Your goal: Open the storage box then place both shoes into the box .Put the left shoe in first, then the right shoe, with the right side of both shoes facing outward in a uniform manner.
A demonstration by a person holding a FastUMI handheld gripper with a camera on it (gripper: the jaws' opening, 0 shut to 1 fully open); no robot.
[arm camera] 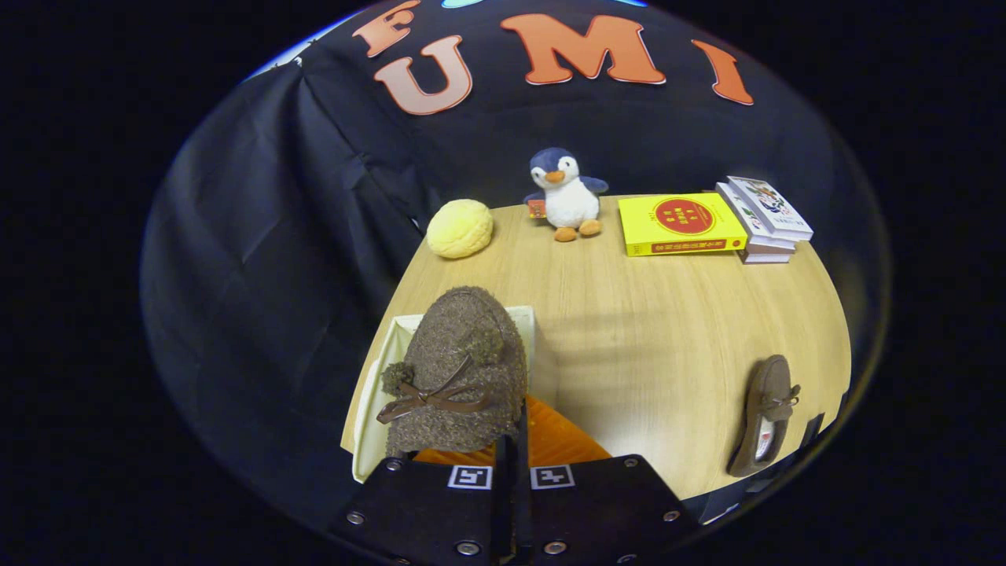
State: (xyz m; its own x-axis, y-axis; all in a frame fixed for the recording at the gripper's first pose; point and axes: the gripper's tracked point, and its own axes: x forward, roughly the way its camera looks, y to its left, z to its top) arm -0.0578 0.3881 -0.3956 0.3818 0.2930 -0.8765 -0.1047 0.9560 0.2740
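In the lower left of the frame, the tongs (pixel 509 464) are pinching, fingers almost together, the rear edge of a fuzzy brown shoe (pixel 460 369) that is hanging toe-up over the open white storage box (pixel 369 409) with its orange flap (pixel 554 440). Further up, a yellow bun-shaped toy (pixel 460 228), a plush penguin (pixel 566 195), a yellow book (pixel 680 224) and a stack of books (pixel 766 220) are sitting along the worktop (pixel 652 330). At lower right, the second shoe (pixel 764 413) is lying near the worktop's edge, well apart from the box.

Gripper (pixel 511 472): two flat plates, silver screws, square coded marker on each, fingers pressed close together.
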